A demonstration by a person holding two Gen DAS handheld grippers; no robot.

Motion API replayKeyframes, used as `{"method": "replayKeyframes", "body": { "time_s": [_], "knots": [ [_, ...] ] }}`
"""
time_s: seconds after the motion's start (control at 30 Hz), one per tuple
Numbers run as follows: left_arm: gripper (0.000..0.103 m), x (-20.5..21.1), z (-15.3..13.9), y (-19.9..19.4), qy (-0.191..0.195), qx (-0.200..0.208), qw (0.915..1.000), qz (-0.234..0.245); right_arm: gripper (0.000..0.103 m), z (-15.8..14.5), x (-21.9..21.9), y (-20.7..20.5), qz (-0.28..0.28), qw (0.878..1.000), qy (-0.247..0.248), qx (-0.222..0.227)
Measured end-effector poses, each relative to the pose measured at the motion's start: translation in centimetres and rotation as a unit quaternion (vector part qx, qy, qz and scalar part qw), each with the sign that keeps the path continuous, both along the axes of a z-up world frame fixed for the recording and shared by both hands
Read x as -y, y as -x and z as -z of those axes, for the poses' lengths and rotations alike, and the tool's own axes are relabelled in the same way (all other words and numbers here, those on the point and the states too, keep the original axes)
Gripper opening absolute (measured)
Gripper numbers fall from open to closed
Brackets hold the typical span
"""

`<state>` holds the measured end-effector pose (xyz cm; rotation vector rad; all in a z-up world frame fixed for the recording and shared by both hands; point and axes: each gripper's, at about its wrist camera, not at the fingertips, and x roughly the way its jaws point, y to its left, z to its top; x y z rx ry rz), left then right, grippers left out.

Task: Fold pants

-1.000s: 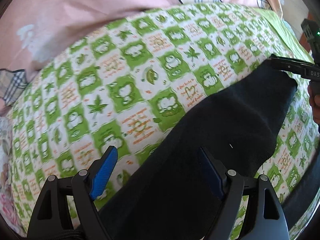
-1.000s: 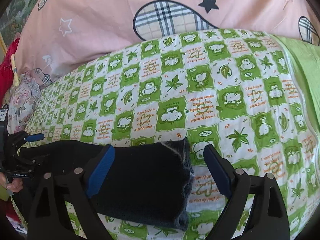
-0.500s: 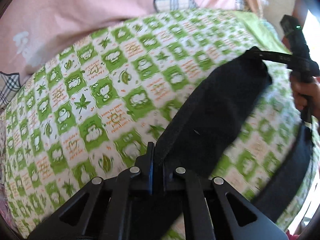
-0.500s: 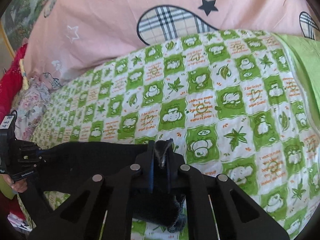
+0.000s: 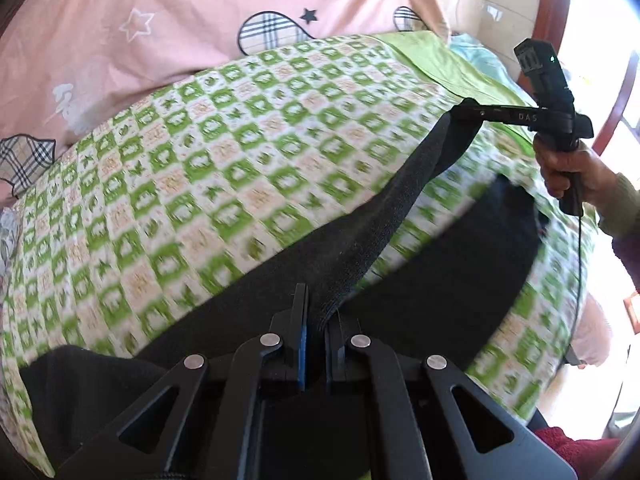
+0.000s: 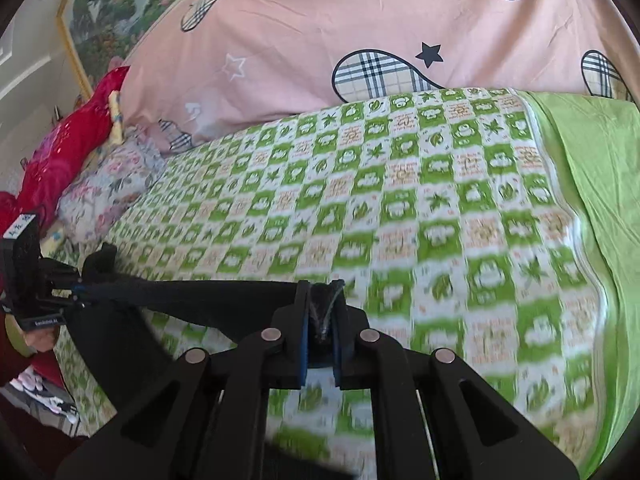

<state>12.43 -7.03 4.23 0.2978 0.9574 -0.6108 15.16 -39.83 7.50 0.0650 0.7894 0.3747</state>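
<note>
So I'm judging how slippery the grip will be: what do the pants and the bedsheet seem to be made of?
Pants: black, matte, with a fuzzy, slightly ribbed surface, probably a thick knit or fleece; a frayed edge shows at the right tool.
Bedsheet: thin printed woven cloth, likely cotton, matte, with fine creases and a green checked pattern.

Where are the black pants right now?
The black pants hang stretched between the left gripper and right gripper, lifted above the green checkered bedspread.

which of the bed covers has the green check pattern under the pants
The quilt with green-and-white picture squares, under the black pants; the pink cover behind has plaid patches.
</note>
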Motion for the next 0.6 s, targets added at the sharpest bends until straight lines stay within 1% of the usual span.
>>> {"method": "replayKeyframes", "body": {
  "time_s": [0.13,0.23,0.33,0.43,0.6],
  "knots": [
    [0.004,0.6,0.7,3.1,-0.008,0.007,0.9999,0.004,0.010,1.1,1.0,4.2,-0.004,1.000,-0.013,0.008],
    [0.004,0.4,1.3,4.5,-0.007,0.000,1.0000,-0.001,0.010,1.6,1.0,6.5,-0.010,1.000,-0.020,0.016],
    [0.004,0.0,1.7,5.7,-0.005,-0.002,1.0000,-0.003,0.010,1.7,0.6,8.2,-0.018,1.000,-0.008,0.024],
    [0.004,-0.1,1.7,6.7,-0.004,0.006,1.0000,-0.001,0.010,1.7,0.8,9.7,-0.022,0.999,-0.005,0.028],
    [0.004,0.0,2.2,7.8,-0.004,0.010,0.9999,0.001,0.010,2.1,0.9,11.8,-0.017,0.999,0.002,0.030]
  ]
}}
